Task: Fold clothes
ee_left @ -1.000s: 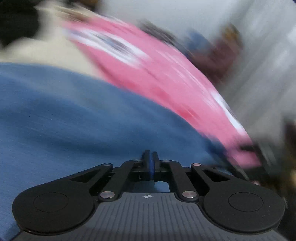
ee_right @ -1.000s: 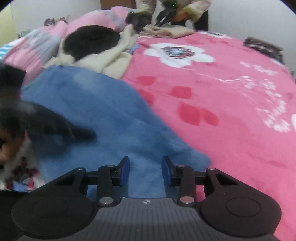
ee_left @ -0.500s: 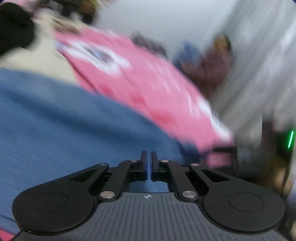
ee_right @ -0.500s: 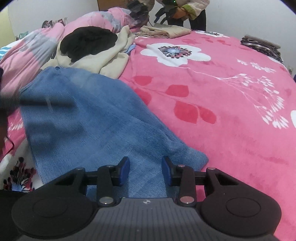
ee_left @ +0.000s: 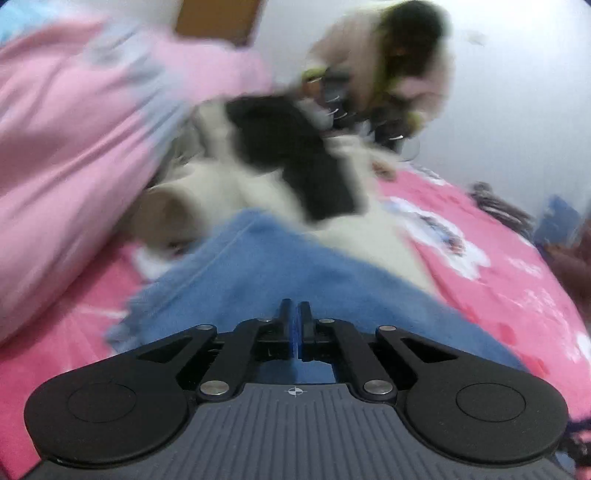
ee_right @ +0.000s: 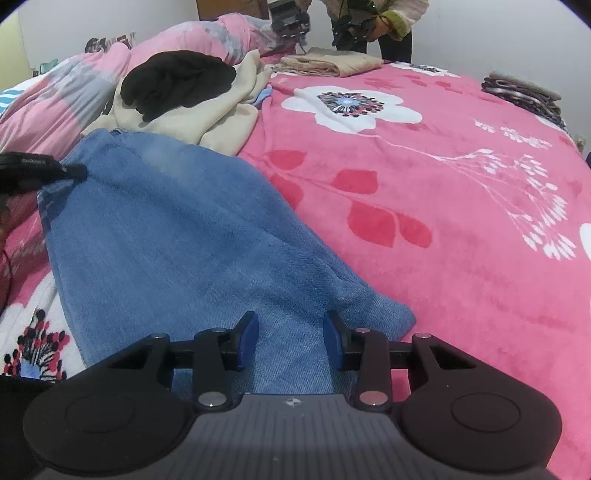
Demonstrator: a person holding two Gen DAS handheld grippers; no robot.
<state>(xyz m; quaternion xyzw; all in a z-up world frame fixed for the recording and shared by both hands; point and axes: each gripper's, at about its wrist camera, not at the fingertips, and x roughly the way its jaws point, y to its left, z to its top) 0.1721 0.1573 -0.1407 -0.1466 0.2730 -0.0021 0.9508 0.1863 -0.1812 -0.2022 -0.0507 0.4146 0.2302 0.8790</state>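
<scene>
Blue jeans [ee_right: 177, 240] lie folded lengthwise on the pink flowered bedspread [ee_right: 443, 192]. My right gripper [ee_right: 290, 339] hovers open over their near end, with nothing between its blue pads. In the right wrist view my left gripper [ee_right: 70, 171] reaches in from the left, its tip touching the far left corner of the jeans. The left wrist view is blurred. It shows the left gripper [ee_left: 294, 314] with its fingers pressed together above the jeans [ee_left: 295, 273]. I cannot tell whether any cloth is pinched.
A cream garment with a black one on it [ee_right: 192, 99] is heaped just beyond the jeans. A pink quilt [ee_right: 55, 96] is bunched at the left. At the bed's far edge a person [ee_right: 373, 22] handles a folded beige garment [ee_right: 328, 64]. A dark folded stack [ee_right: 521, 92] lies far right.
My left gripper has swept, still shut, from the middle of the jeans to their far left corner and turned toward the clothes pile. The right gripper has stayed open in place.
</scene>
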